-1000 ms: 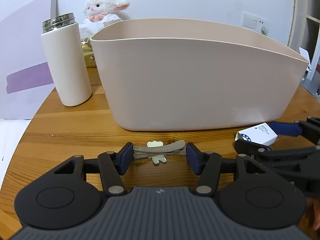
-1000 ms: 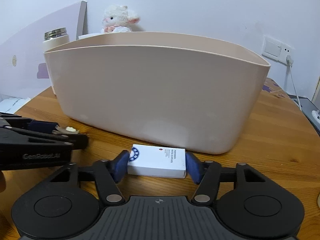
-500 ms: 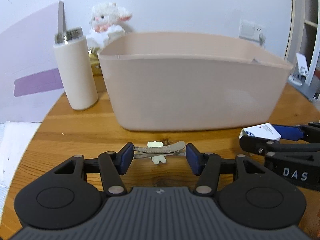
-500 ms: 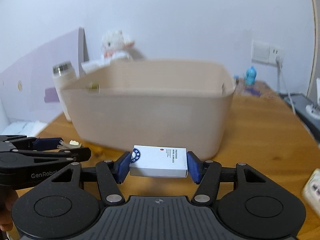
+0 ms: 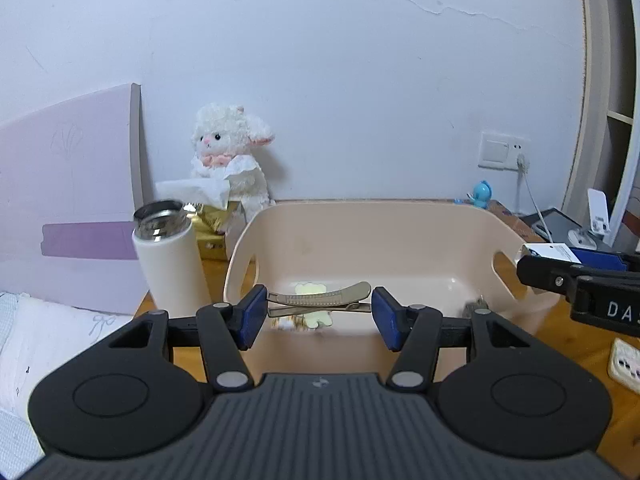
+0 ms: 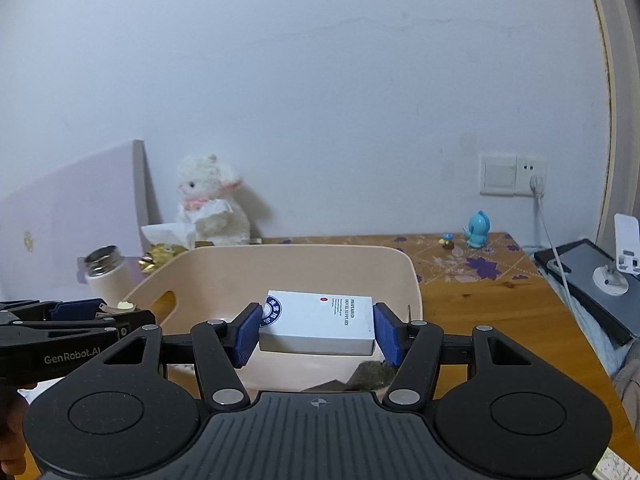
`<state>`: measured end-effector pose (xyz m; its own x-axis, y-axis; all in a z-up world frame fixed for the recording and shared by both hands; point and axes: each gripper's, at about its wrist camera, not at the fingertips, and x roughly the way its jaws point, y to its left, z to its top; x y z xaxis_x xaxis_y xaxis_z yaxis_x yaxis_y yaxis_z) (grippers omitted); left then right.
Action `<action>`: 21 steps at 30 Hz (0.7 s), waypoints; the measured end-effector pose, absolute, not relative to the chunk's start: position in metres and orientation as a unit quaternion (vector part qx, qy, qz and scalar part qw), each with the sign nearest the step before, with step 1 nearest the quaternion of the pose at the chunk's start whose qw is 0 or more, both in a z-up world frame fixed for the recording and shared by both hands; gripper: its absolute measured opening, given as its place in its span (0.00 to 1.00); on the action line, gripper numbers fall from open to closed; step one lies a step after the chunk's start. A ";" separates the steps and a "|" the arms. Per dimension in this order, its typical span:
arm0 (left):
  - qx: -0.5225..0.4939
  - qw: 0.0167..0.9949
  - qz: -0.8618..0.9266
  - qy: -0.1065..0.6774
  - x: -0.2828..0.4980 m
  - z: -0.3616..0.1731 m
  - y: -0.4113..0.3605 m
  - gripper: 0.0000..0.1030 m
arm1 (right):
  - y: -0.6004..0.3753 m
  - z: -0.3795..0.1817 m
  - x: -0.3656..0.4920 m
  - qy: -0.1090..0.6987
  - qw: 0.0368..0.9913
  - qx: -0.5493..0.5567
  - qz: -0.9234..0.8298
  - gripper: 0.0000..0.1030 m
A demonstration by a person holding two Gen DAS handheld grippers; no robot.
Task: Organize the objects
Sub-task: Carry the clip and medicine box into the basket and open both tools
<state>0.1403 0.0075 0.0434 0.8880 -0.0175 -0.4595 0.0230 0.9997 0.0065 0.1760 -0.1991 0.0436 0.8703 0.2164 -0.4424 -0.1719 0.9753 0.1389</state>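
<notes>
My left gripper (image 5: 319, 312) is shut on a metal hair clip (image 5: 320, 303) with a pale yellow charm and holds it above the near rim of the pink plastic bin (image 5: 384, 216). My right gripper (image 6: 316, 330) is shut on a white box (image 6: 320, 320) with a blue round logo and holds it over the same bin (image 6: 280, 258). The right gripper also shows at the right edge of the left wrist view (image 5: 532, 260). A dark object (image 5: 474, 306) lies in the bin's right corner.
A white bottle with a steel top (image 5: 168, 264) stands left of the bin. A plush lamb (image 5: 228, 160), tissues and a gold box sit behind it. A blue figurine (image 6: 478, 230), a wall socket with a cable and a tablet (image 6: 588, 268) are at the right.
Both grippers have risen from table level in front of the bin to above its rim, each still holding its object. The bin's inside is in view now.
</notes>
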 end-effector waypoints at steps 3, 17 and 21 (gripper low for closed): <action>0.004 0.968 -0.007 0.249 0.164 0.043 0.006 0.57 | -0.202 0.033 0.200 0.254 0.961 0.068 0.087 0.55; 0.030 0.943 -0.005 0.331 0.238 -0.003 -0.002 0.57 | -0.187 -0.002 0.241 0.323 0.943 0.033 0.075 0.65; 0.031 0.941 -0.011 0.336 0.237 -0.004 -0.004 0.58 | -0.188 0.002 0.236 0.324 0.942 0.036 0.083 0.76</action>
